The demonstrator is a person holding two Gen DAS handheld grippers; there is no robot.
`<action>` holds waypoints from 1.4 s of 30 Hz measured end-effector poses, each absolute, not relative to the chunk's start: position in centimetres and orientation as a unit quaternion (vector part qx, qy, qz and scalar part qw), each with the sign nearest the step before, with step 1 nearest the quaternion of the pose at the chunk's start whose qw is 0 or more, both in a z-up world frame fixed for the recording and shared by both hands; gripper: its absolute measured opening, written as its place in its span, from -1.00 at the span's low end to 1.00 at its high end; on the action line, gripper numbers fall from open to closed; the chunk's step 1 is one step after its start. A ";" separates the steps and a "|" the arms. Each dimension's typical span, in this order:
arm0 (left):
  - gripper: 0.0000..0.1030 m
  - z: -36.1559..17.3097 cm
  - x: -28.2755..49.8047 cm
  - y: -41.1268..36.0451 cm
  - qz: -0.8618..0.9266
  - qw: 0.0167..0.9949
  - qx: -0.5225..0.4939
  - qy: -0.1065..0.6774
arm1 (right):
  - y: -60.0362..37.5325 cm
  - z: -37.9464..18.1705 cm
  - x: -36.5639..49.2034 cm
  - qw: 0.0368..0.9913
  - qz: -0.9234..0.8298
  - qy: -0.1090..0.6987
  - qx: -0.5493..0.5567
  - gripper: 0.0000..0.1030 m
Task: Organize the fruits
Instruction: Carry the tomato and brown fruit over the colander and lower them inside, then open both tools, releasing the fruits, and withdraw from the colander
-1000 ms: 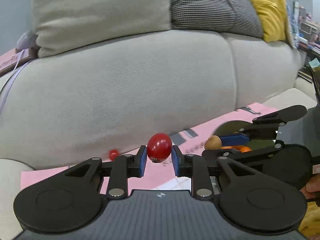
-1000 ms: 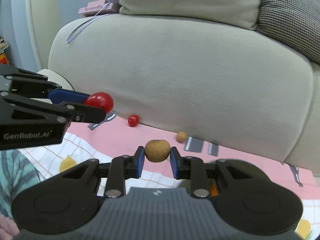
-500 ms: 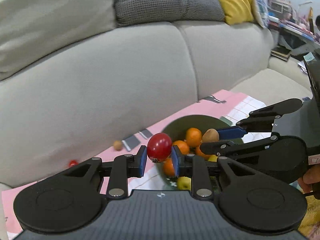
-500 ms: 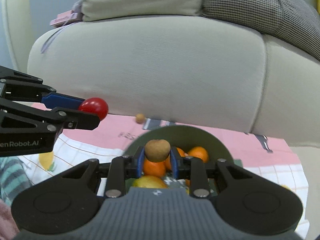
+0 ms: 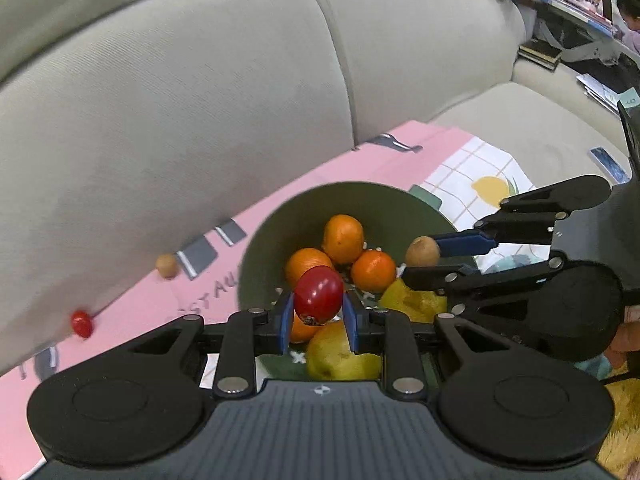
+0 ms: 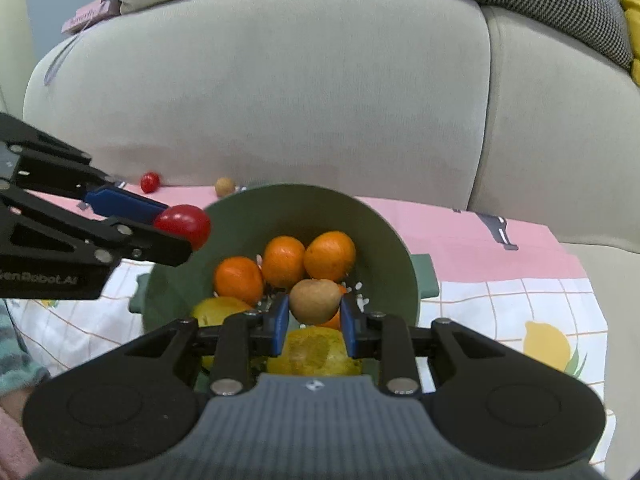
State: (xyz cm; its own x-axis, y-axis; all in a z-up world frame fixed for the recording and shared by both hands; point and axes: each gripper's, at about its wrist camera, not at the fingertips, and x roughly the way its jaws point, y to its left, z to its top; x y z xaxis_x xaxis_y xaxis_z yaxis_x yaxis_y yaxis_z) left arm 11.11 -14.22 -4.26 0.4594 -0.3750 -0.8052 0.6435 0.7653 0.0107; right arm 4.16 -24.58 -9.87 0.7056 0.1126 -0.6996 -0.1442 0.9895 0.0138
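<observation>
My left gripper [image 5: 318, 312] is shut on a red cherry tomato [image 5: 319, 295] and holds it over the near rim of a green bowl [image 5: 372, 200]. My right gripper [image 6: 314, 316] is shut on a small brown fruit [image 6: 315, 301] above the same bowl [image 6: 380, 232]. The bowl holds several oranges [image 6: 329, 255] and yellow lemons [image 5: 344, 356]. In the right wrist view the left gripper [image 6: 180, 232] with the tomato [image 6: 185, 224] sits at the bowl's left rim. In the left wrist view the right gripper [image 5: 424, 258] holds the brown fruit [image 5: 422, 251].
A second red tomato [image 5: 81, 323] and a small brown fruit [image 5: 166, 265] lie on the pink mat [image 5: 160, 308] at the foot of the beige sofa back [image 5: 200, 120]. They also show in the right wrist view: tomato [image 6: 150, 182], brown fruit [image 6: 225, 186]. A checked lemon-print cloth [image 6: 520, 320] lies under the bowl.
Both grippers have swung right from the loose fruits to the green bowl and tilted down over it, each still holding its fruit.
</observation>
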 end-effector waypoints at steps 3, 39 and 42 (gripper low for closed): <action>-0.44 -5.1 12.2 -14.8 -0.315 0.828 0.149 0.439 | -24.5 -10.4 4.9 0.921 0.079 0.381 -0.030 -0.53; -0.28 -9.2 17.0 -15.6 -0.316 0.777 0.106 0.533 | -22.2 -14.1 8.6 0.891 0.165 0.406 -0.119 -0.50; -0.17 -8.7 16.7 -15.4 -0.317 0.780 0.103 0.530 | -22.4 -13.9 8.5 0.893 0.157 0.406 -0.118 -0.37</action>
